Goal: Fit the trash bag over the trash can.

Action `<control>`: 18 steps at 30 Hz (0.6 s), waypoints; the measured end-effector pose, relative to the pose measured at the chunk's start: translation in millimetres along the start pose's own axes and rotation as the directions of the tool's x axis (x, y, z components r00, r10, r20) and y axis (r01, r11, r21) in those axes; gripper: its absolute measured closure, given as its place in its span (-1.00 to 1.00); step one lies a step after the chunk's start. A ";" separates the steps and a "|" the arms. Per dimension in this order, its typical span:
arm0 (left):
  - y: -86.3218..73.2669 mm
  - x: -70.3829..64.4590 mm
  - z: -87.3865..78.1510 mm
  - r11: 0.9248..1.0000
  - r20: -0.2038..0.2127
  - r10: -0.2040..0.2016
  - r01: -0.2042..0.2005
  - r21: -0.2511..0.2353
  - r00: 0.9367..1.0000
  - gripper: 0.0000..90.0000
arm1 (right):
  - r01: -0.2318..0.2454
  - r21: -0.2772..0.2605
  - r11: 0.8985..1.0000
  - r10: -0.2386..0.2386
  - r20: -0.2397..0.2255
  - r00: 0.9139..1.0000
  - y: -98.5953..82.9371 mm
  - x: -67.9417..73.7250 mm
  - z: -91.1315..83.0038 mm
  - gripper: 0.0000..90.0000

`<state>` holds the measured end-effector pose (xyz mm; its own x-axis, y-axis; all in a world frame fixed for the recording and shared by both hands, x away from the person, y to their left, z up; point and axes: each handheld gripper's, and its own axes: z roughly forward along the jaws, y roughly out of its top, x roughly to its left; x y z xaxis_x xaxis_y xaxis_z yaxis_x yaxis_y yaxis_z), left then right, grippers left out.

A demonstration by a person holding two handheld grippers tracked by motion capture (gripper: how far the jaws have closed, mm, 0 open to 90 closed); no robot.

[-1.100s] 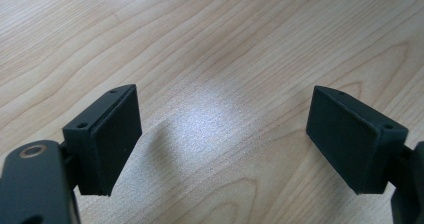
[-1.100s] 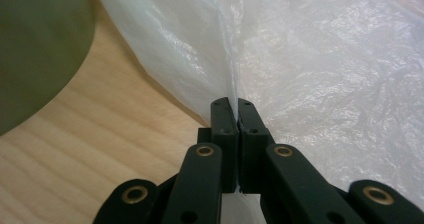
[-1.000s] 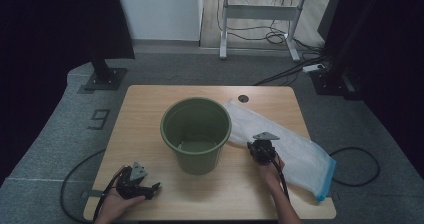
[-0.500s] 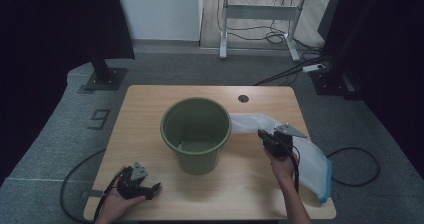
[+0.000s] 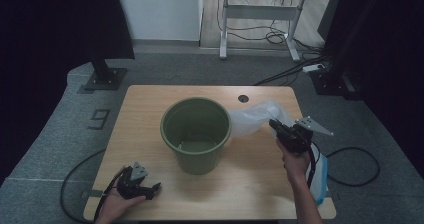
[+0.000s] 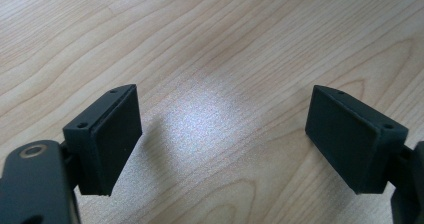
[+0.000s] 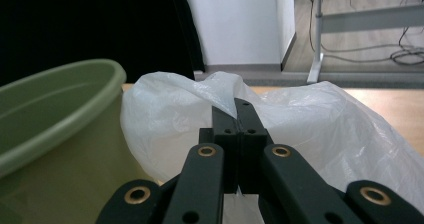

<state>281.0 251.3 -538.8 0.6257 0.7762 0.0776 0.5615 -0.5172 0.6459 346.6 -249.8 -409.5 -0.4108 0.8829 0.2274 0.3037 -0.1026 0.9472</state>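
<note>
Pinching the bag (image 7: pixel 300 129), the right gripper's (image 7: pixel 236 109) jaws meet beside the bucket (image 5: pixel 196 134); the left gripper (image 6: pixel 222 139) gapes over bare table (image 6: pixel 210 44).

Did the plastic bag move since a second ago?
Yes. The right gripper, shut on the plastic bag, has lifted its near end off the table, bunching it up beside the green bucket.

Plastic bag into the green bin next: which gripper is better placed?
Right. The right gripper is shut on the plastic bag beside the green bin; the left gripper rests open on the table's near left.
</note>
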 end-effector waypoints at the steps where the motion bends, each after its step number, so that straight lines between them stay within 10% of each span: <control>1: 0.0 0.0 0.0 1.000 0.000 0.000 0.000 0.000 1.000 -0.68 | 0.003 -0.005 1.000 -0.003 0.000 1.000 2.5 1.1 -1.9 0.97; 18: -0.1 0.9 0.7 1.000 0.018 -0.013 0.013 0.001 1.000 -0.68 | 0.031 -0.124 0.992 -0.033 -0.014 0.999 52.0 20.2 -26.2 0.97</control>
<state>281.9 251.8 -539.4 0.6281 0.7761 0.0554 0.5700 -0.5075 0.6462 331.6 -249.3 -349.7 -0.4325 0.8794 0.1988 0.1817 -0.1309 0.9746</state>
